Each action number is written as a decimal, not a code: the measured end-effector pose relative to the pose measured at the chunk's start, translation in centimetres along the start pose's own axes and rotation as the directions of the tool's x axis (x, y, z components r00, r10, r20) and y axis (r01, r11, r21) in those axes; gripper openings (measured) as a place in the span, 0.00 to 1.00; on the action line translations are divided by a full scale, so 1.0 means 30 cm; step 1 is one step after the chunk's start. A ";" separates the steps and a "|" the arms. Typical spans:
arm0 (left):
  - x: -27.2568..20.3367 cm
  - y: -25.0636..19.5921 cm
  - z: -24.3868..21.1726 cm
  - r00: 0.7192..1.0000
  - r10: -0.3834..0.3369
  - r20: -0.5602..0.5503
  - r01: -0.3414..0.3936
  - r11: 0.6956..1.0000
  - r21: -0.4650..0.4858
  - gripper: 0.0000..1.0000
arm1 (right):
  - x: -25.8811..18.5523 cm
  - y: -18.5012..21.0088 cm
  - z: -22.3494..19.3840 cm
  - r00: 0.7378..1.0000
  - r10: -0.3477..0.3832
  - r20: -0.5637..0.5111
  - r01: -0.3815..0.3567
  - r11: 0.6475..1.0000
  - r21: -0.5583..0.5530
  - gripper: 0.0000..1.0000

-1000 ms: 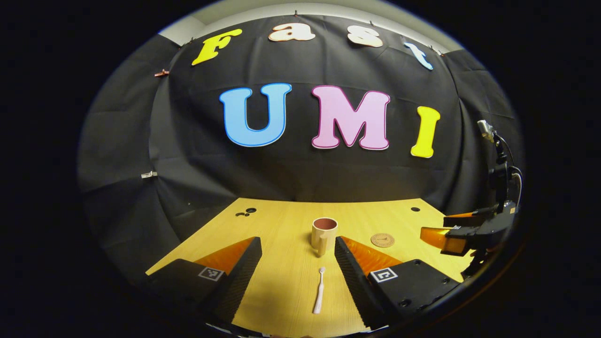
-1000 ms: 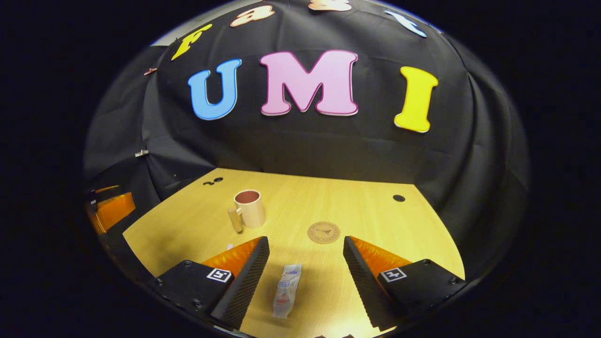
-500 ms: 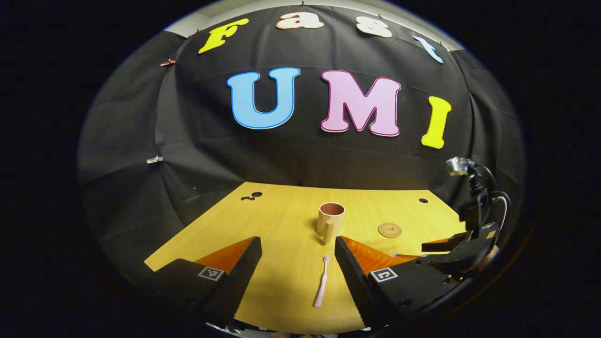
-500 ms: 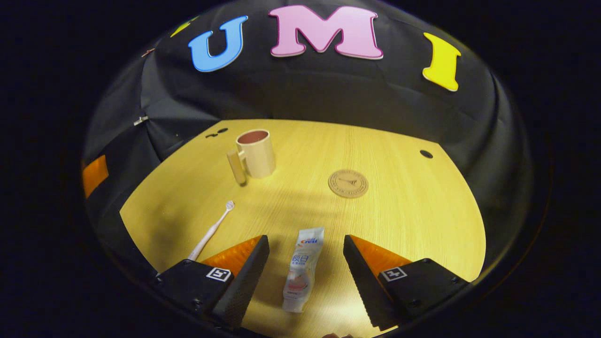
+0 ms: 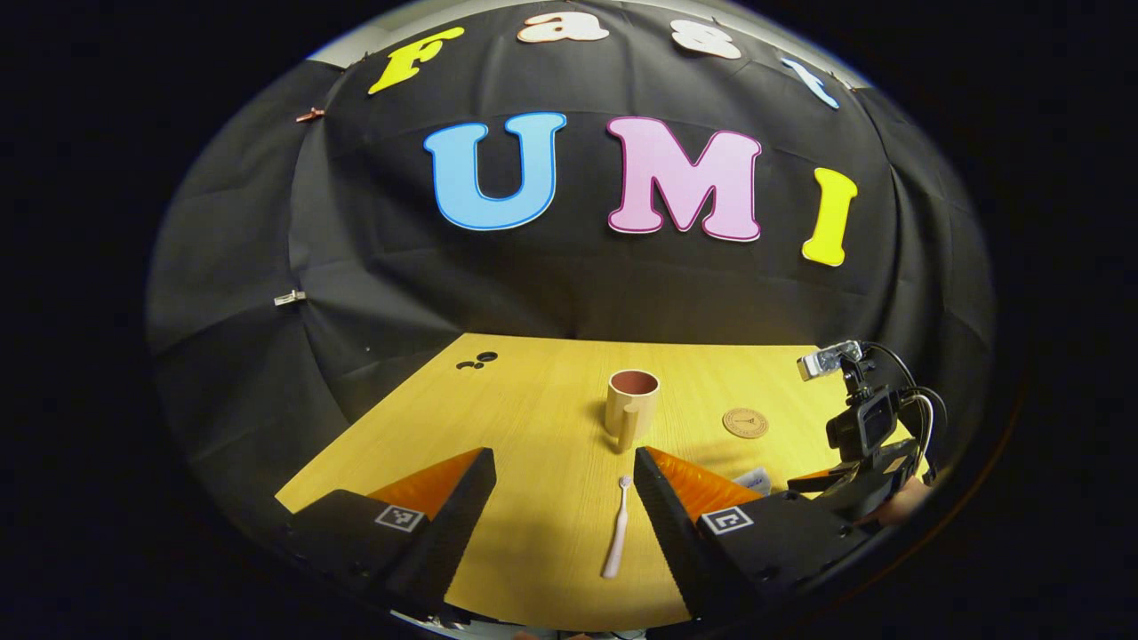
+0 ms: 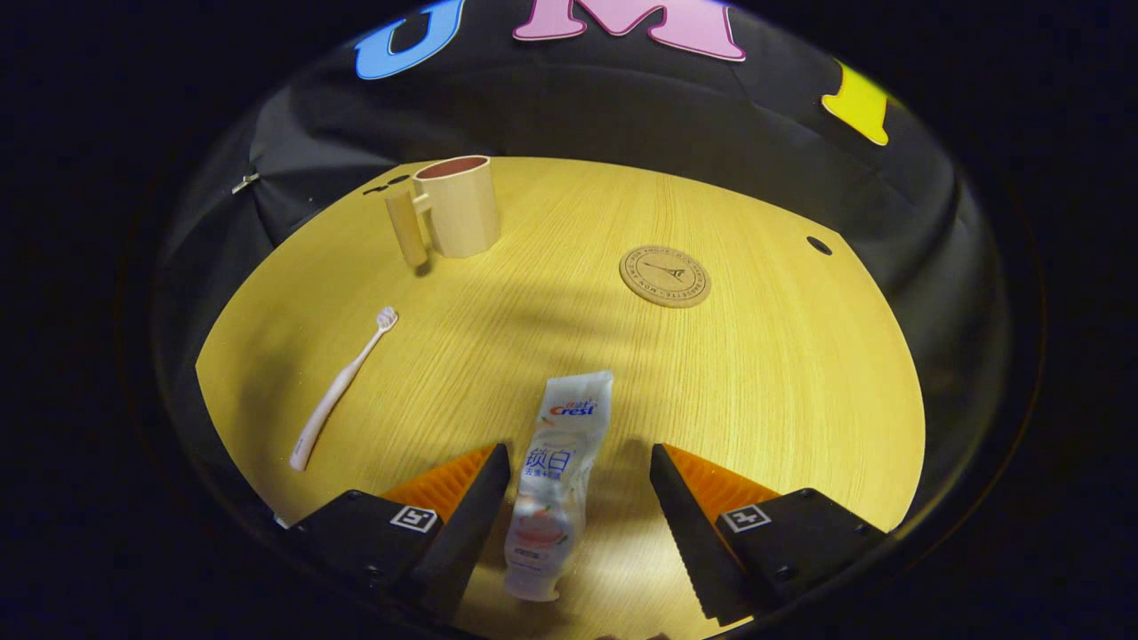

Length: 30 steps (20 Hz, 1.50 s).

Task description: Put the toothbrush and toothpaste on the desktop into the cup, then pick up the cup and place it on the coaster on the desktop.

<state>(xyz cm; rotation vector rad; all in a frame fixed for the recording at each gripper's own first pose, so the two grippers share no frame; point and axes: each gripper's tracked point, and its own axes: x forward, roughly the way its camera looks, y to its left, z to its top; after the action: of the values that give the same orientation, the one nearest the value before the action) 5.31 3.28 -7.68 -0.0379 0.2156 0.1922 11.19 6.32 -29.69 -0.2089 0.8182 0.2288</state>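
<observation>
Both tools gape wide, holding nothing: the right tool (image 6: 578, 498) straddles the toothpaste (image 6: 558, 480), lying lengthwise between its fingers on the tabletop (image 6: 782, 373), while the left tool (image 5: 560, 507) frames the toothbrush (image 5: 616, 529) likewise.

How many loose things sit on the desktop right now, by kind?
Toothbrush: 1
Toothpaste: 1
Cup: 1
Coaster: 1
Total: 4
</observation>
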 end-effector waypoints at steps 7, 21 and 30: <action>-0.020 0.014 0.000 1.000 0.010 0.001 -0.010 1.000 0.002 0.97 | 0.019 0.027 -0.010 0.998 0.043 -0.040 -0.041 0.998 0.051 0.90; -0.029 -0.055 -0.041 1.000 0.003 -0.026 -0.002 1.000 0.015 0.97 | -0.003 0.010 -0.024 0.982 0.168 -0.082 -0.161 0.983 0.083 0.24; 0.053 -0.099 -0.102 0.993 -0.051 -0.109 0.051 0.999 -0.003 0.97 | -0.107 -0.101 0.065 0.988 0.152 0.008 -0.151 0.979 0.133 0.24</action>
<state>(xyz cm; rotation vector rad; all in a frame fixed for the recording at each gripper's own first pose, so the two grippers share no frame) 6.76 0.49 -10.96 -0.0544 0.3230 0.1398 11.27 3.57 -25.71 -0.0208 0.8493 0.3160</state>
